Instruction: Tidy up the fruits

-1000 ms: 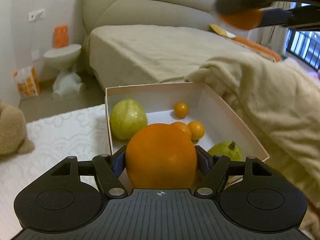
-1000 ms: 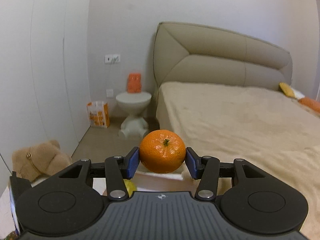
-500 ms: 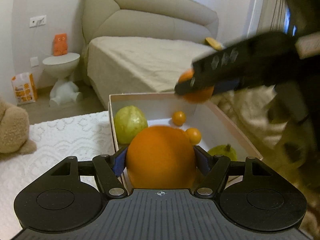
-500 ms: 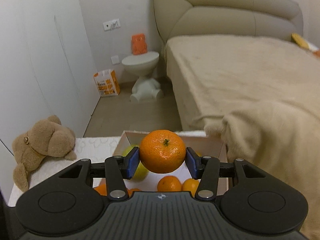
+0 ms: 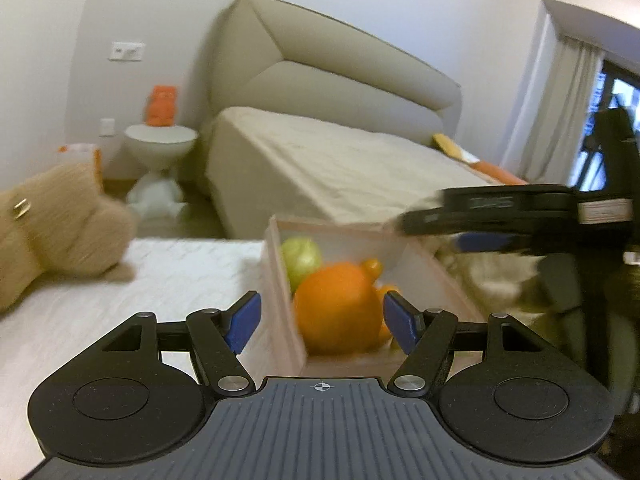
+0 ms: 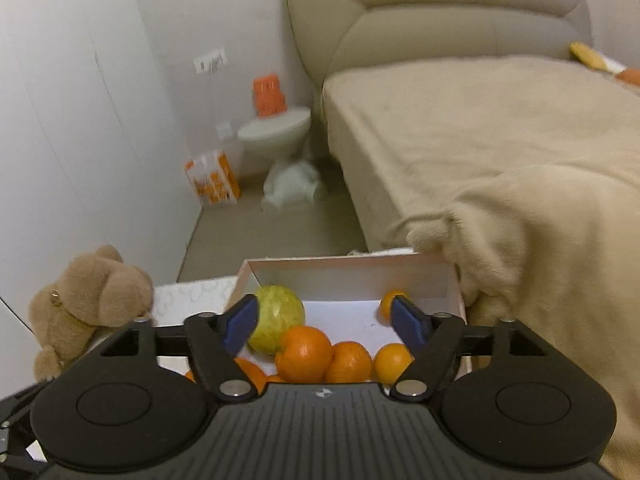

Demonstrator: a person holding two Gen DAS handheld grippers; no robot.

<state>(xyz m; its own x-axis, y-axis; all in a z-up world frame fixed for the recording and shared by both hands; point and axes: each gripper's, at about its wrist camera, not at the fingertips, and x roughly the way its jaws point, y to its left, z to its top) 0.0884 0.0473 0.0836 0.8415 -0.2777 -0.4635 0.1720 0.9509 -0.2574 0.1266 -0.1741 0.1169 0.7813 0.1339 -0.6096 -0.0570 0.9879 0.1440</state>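
A white cardboard box stands on the white lace-covered table; it also shows in the right wrist view. A big orange lies in the box, near its front wall. My left gripper is open and empty just before it. A green guava lies at the box's back left, with several small oranges beside it. My right gripper is open and empty above the box. It shows at the right in the left wrist view.
A brown teddy bear lies on the table left of the box; it also shows in the right wrist view. A beige fleece blanket hangs against the box's right side. The bed and a round side table stand behind.
Both grippers have opened and let their oranges go into the box. The right gripper has come down over the box. The left gripper has drawn back and tilted.
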